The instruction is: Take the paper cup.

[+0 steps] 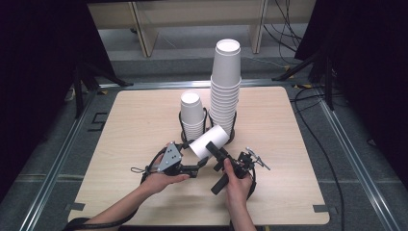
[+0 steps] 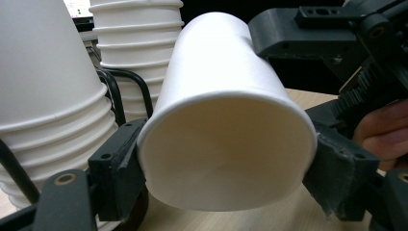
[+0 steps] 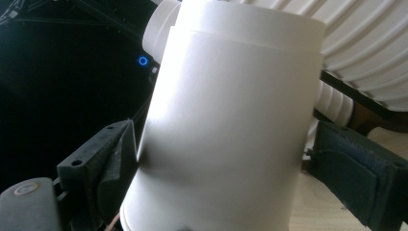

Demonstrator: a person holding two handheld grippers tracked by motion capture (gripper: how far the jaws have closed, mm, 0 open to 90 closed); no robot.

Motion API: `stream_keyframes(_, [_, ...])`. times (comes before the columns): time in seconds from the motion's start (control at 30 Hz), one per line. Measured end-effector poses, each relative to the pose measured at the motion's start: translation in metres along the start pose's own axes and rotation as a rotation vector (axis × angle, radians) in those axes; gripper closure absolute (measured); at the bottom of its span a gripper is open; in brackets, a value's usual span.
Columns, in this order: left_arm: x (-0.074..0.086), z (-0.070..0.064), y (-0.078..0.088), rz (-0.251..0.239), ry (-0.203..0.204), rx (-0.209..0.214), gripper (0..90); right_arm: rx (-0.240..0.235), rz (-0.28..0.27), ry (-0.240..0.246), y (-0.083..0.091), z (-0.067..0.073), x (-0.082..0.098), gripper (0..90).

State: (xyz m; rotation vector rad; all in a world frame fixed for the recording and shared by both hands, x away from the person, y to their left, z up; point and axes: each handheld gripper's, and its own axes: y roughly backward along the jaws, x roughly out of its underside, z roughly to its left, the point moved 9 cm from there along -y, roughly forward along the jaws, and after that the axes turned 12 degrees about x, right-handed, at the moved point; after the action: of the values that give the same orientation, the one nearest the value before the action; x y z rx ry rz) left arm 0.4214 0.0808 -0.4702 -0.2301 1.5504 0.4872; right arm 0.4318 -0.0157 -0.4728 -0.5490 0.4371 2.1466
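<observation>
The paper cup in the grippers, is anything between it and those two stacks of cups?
Nothing visible. The paper cup lies tilted in the left gripper and right gripper, just in front of the short stack and tall stack.

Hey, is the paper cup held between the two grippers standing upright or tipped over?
Tipped over: the paper cup lies slanted on its side above the table, its open mouth facing the left gripper.

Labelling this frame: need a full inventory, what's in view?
Loose paper cup: one, white, tipped on its side in front of the stacks, between both grippers' jaws.
Tall cup stack: one, white, in the rack's right slot.
Short cup stack: one, white, in the rack's left slot.
Wire rack: one, black, mid-table.
Table: one, light wood.
Left gripper: black, pads pressing the cup's rim end.
Right gripper: black, jaws flank the cup's side; contact unclear.
Hands: two, at the bottom edge of the high view.
</observation>
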Motion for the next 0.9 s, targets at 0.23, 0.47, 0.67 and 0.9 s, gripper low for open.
stream_keyframes(0.23, [-0.002,0.003,0.003,-0.011,-0.023,0.002,22.0,-0.021,0.032,0.010,0.008,0.001,0.002,11.7])
stream_keyframes(0.47, [0.000,0.009,0.013,0.025,-0.007,0.006,21.8,-0.007,0.049,0.131,0.017,-0.006,0.002,14.8])
stream_keyframes(0.67, [-0.002,0.013,0.021,0.033,-0.002,0.021,21.5,0.050,0.071,0.227,0.026,-0.014,0.000,15.8])
stream_keyframes(0.9, [-0.006,0.017,0.030,0.052,-0.005,0.021,20.9,0.085,0.071,0.410,0.030,-0.024,-0.003,20.1])
